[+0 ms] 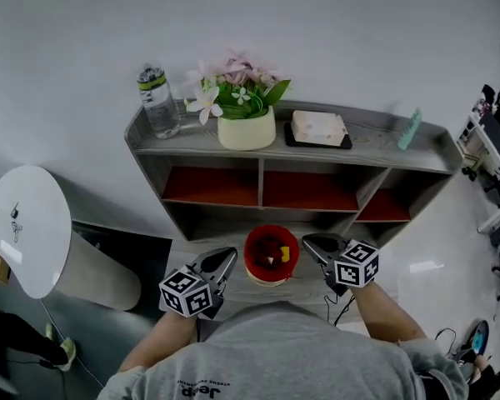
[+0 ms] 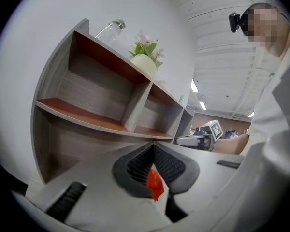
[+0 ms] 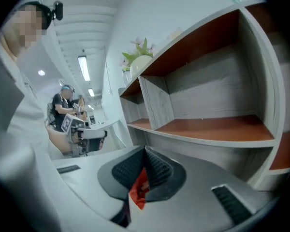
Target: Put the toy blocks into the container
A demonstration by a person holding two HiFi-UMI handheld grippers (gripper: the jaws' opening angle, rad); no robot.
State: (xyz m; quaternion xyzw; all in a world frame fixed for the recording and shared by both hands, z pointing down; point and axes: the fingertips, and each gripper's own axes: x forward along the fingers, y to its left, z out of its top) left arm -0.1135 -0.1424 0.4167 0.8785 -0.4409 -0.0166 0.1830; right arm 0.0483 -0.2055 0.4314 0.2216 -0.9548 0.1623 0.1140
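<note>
While both pairs of jaws are seen pressed together on nothing, the left gripper [image 1: 224, 259] is held at nine o'clock and the right gripper [image 1: 313, 243] at three o'clock of the round red plastic container [image 1: 248, 258]. A small yellow toy block [image 1: 284, 254] lies inside it. The block is judged light, rigid and smooth, and best pinched across opposite flat faces.

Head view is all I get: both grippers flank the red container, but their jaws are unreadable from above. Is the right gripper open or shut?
Observer: Shut. In the right gripper view the right gripper has its jaws meeting at the tips.
Operator: Anything between them?
Observer: Only a red sliver in the gap below the tips; I can't tell what it is.
Operator: And the left?
Observer: The left gripper is shut too, tips together.
</note>
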